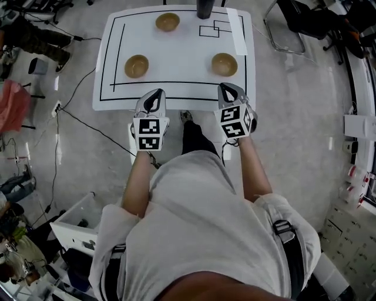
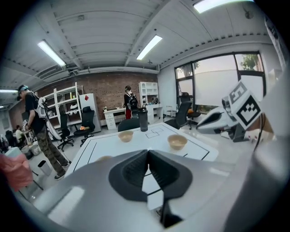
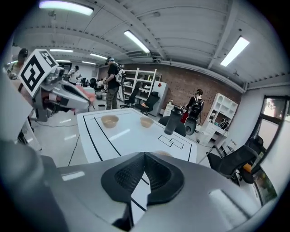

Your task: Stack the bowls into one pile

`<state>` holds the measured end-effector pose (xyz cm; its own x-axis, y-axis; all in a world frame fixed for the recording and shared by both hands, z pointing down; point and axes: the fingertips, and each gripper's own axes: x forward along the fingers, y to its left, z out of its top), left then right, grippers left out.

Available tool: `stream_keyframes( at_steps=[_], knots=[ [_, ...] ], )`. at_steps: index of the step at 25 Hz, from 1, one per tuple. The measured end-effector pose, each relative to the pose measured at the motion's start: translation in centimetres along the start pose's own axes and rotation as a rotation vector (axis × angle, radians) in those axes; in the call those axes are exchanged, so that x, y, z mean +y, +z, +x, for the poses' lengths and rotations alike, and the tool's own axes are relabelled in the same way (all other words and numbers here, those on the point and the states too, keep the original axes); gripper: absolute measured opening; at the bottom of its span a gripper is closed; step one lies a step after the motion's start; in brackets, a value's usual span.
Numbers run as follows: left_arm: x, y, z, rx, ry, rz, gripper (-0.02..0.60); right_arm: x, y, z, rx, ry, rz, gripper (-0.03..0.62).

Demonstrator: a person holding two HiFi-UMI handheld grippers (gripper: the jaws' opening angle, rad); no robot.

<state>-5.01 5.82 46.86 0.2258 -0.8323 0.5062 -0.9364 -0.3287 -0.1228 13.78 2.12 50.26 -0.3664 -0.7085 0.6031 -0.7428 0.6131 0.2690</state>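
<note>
Three tan bowls stand apart on the white table (image 1: 176, 50): one far (image 1: 167, 22), one near left (image 1: 136, 66), one near right (image 1: 224, 64). My left gripper (image 1: 155, 94) hovers at the table's near edge, just before the near left bowl, jaws shut and empty. My right gripper (image 1: 225, 89) hangs at the near edge before the near right bowl, also shut on nothing. In the left gripper view the shut jaws (image 2: 148, 152) point at the far bowl (image 2: 125, 135) and the right bowl (image 2: 177, 142). The right gripper view (image 3: 144, 155) shows two bowls (image 3: 109, 120) (image 3: 146, 121); its jaws mostly hide the third.
A dark bottle (image 1: 205, 8) stands at the table's far edge beside small drawn rectangles. Cables (image 1: 76, 117) run over the floor at left. Office chairs (image 1: 294, 23) are at the far right, a white bin (image 1: 73, 226) at lower left. People stand in the room (image 2: 38, 131).
</note>
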Motion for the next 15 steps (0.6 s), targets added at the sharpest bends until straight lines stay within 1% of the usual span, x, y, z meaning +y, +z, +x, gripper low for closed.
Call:
stream_keyframes(
  at_steps=[4, 7, 10, 12, 13, 15],
  knots=[
    [1.6, 0.0, 3.2, 0.059, -0.02, -0.004, 0.002, -1.1, -1.5, 3.5, 0.112, 0.016, -0.037, 0.0],
    [2.6, 0.0, 5.6, 0.091, -0.037, 0.011, 0.003, -2.2, -2.4, 6.0, 0.187, -0.012, -0.114, 0.0],
    [3.0, -0.6, 7.5, 0.112, -0.055, 0.019, 0.002, -2.3, -3.8, 8.1, 0.244, -0.013, -0.165, 0.005],
    [3.2, -0.9, 8.5, 0.123, -0.065, 0.014, 0.003, -2.1, -4.8, 9.4, 0.29, 0.001, -0.199, 0.06],
    [3.4, -1.0, 8.9, 0.129, -0.068, 0.012, 0.002, -2.0, -5.3, 10.0, 0.314, 0.007, -0.223, 0.075],
    [3.8, -1.0, 9.5, 0.132, -0.069, 0.003, 0.002, -1.9, -6.0, 11.2, 0.352, 0.012, -0.275, 0.077]
  ],
)
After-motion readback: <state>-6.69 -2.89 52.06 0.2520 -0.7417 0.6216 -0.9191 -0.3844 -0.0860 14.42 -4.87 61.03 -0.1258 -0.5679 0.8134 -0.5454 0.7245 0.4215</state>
